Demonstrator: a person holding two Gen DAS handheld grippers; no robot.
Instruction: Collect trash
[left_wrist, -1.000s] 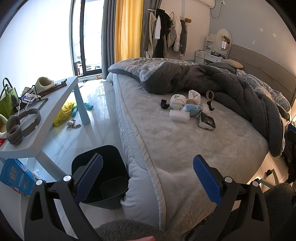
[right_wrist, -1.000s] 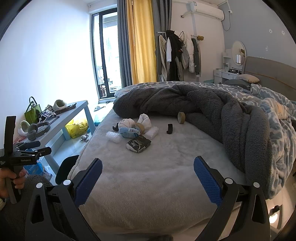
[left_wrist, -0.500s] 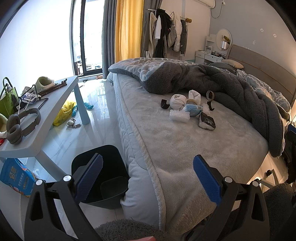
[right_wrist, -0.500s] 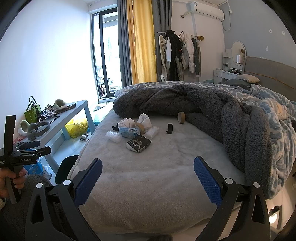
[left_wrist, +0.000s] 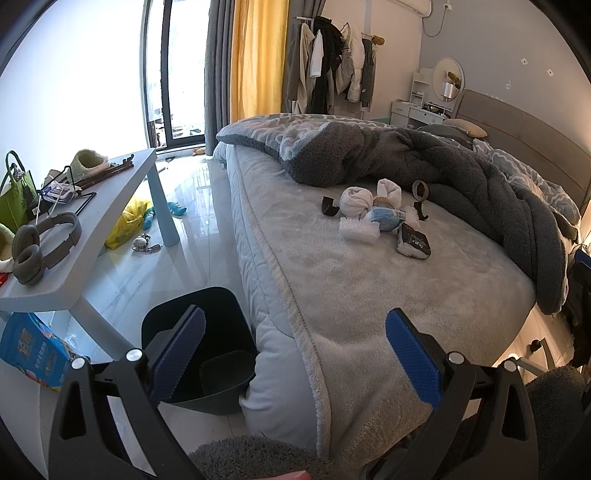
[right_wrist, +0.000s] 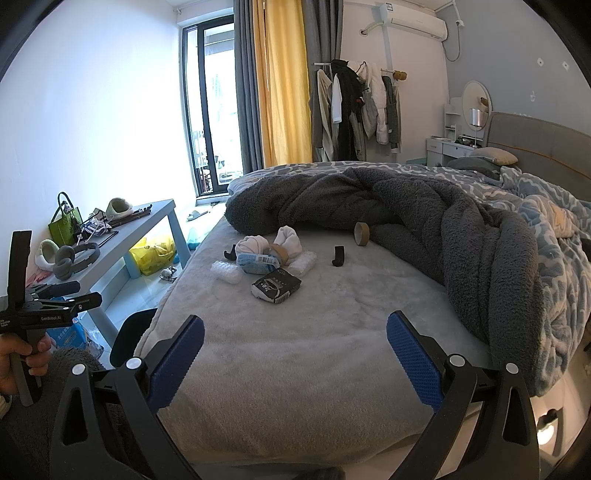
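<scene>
- Black trash bin stands on the floor against the bed's left edge.
- Left gripper and right gripper: jaws wide apart, holding nothing.
- Trash pile lies mid-bed, near the rumpled grey blanket.

The left gripper fills the bottom of the frame, its blue-padded jaws spread wide with nothing between them; behind its left finger a black trash bin stands on the floor against the bed; at centre right a cluster of litter lies on the grey blanket; headphones rest on the table at the left edge.
</scene>
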